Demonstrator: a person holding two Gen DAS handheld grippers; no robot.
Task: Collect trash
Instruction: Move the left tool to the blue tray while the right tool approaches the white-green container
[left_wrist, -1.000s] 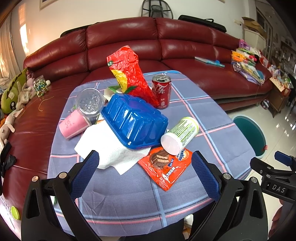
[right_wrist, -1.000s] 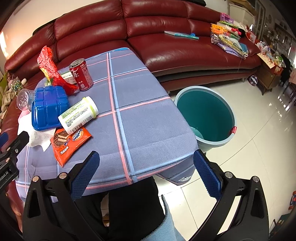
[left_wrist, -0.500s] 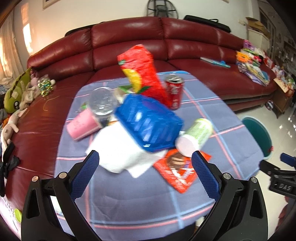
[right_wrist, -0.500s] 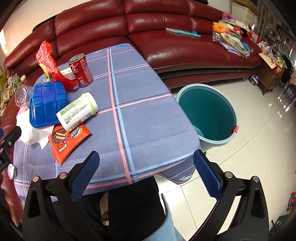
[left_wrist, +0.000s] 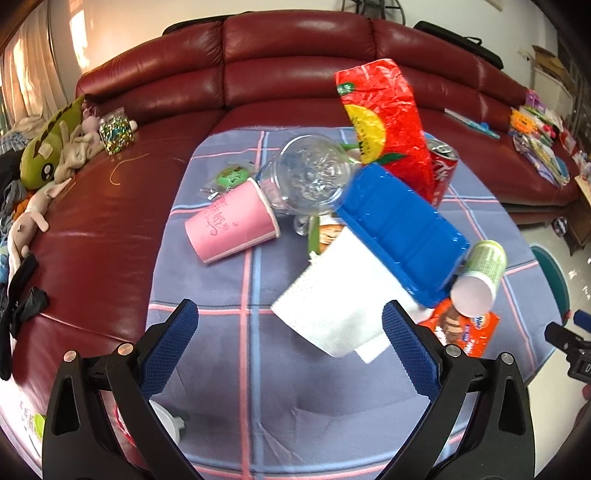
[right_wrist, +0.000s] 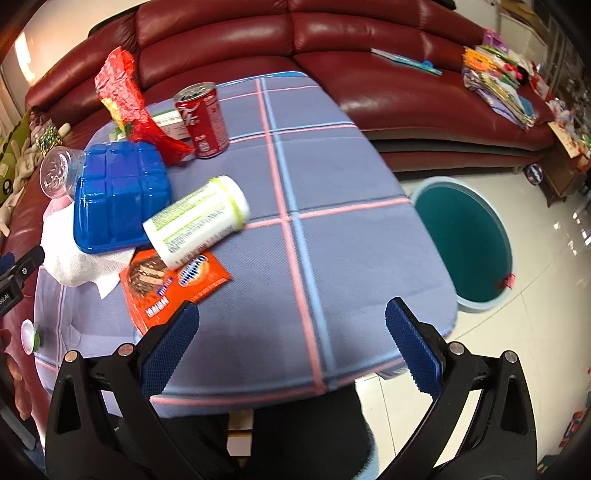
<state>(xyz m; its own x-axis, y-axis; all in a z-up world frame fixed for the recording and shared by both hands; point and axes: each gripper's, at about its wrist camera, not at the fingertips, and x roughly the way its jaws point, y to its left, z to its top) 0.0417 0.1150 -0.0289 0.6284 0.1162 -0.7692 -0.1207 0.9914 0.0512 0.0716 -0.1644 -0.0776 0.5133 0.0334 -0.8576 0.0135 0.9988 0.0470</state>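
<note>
Trash lies on a table under a blue checked cloth (left_wrist: 258, 387): a pink paper cup (left_wrist: 231, 223) on its side, a clear plastic cup (left_wrist: 308, 173), a blue plastic tray (left_wrist: 399, 229) upside down, a white paper towel (left_wrist: 340, 302), a white and green canister (right_wrist: 197, 221), an orange snack wrapper (right_wrist: 173, 284), a red bag (left_wrist: 384, 122) and a red soda can (right_wrist: 203, 120). My left gripper (left_wrist: 290, 341) is open over the cloth, just short of the paper towel. My right gripper (right_wrist: 291, 343) is open above the table's near edge, empty.
A teal waste bin (right_wrist: 467, 240) stands on the tiled floor right of the table. A dark red leather sofa (left_wrist: 277, 74) wraps behind it, with plush toys (left_wrist: 48, 155) at left and papers (right_wrist: 498, 81) at right. A small white lid (right_wrist: 28, 334) lies at the cloth's left edge.
My left gripper has swung left and closer to the pile, so the pink cup and paper towel now sit ahead. My right gripper moved forward over the table. Both stayed open.
</note>
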